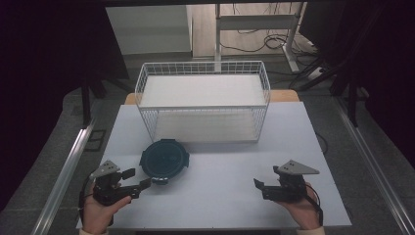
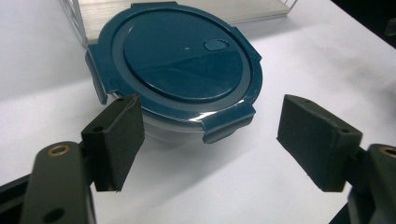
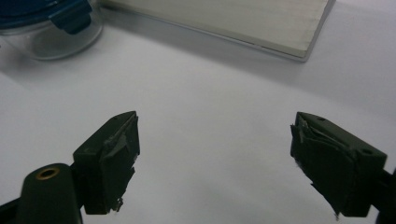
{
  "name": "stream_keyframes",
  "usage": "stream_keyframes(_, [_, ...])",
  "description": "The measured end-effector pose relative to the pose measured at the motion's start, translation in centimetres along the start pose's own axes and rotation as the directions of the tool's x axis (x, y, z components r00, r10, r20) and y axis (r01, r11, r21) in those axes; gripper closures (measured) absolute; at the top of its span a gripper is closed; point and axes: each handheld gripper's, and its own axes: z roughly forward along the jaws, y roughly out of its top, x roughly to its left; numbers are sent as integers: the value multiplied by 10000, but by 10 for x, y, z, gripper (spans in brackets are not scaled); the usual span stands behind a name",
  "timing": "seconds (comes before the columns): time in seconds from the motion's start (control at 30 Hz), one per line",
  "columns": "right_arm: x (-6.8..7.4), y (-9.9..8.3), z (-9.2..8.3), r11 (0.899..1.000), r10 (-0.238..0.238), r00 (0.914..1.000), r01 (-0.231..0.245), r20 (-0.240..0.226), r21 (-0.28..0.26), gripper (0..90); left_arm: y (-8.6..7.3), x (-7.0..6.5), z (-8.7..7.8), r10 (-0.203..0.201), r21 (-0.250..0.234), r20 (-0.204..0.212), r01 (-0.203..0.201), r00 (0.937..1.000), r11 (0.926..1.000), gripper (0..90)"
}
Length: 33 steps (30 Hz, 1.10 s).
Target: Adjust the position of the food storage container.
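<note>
A lidded container (image 2: 180, 70) is framed just ahead of the wide-spread left gripper (image 2: 210, 140), seemingly for grasping next, while the right gripper (image 3: 215, 158) is held wide, empty.

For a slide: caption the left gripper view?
Open left gripper approaching a round container with a blue clip-on lid on the white table.

On the table (image 1: 215, 196), a lidded container (image 1: 164, 159) sits just before the wire basket (image 1: 203, 100), toward the left.
</note>
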Motion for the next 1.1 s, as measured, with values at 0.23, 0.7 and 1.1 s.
stream_keyframes(0.23, [-4,2,-8,9995,241,9997,-241,7,-200,174,-1,-5,2,64,-7,-226,-64,9997,10000,198])
stream_keyframes(0.7, [-8,0,-10,9988,462,9985,-465,-295,-115,212,-3,-7,7,178,174,-226,-174,9996,9997,199])
stream_keyframes(1.1, [-12,0,-10,9980,607,9972,-614,-429,-161,217,2,-7,14,90,252,-371,-80,9993,9996,202])
